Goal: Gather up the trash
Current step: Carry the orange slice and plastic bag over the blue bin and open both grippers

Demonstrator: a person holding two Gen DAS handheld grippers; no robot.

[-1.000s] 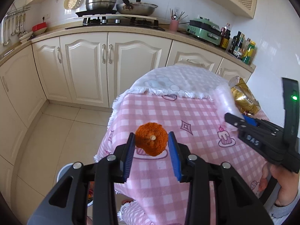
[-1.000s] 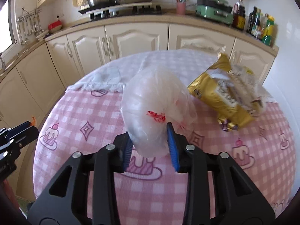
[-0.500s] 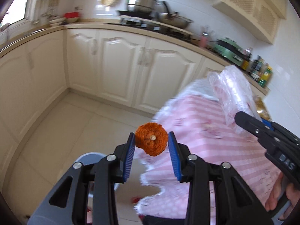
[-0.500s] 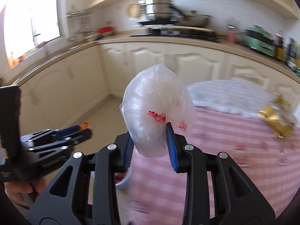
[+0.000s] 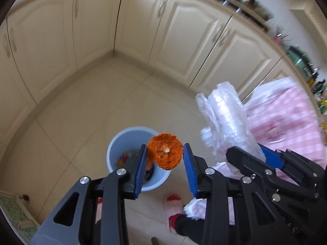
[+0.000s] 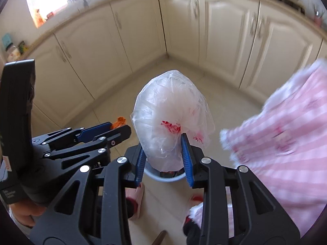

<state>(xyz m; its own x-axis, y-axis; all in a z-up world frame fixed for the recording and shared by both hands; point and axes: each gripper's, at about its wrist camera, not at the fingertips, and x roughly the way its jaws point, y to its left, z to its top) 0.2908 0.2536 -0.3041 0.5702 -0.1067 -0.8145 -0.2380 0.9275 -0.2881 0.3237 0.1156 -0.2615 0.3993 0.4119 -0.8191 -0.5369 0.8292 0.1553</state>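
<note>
Now both tools are swinging away from the table [image 5: 286, 110] and down toward the floor, where half a second ago cabinets filled the view. The left hand-held gripper [image 5: 165, 159] is grasping the orange peel [image 5: 165, 154] above the blue bin [image 5: 130, 138]. The right hand-held gripper [image 6: 163, 159] is clenching the clear plastic bag [image 6: 171, 118], whose red print is staying unreadable.

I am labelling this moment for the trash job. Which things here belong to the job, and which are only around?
Belong to the job:
- orange peel, held in left gripper
- clear plastic bag, held in right gripper
- blue bin on the floor, trash already inside

Only around:
- pink checked tablecloth
- cream cabinets
- slippers
</note>
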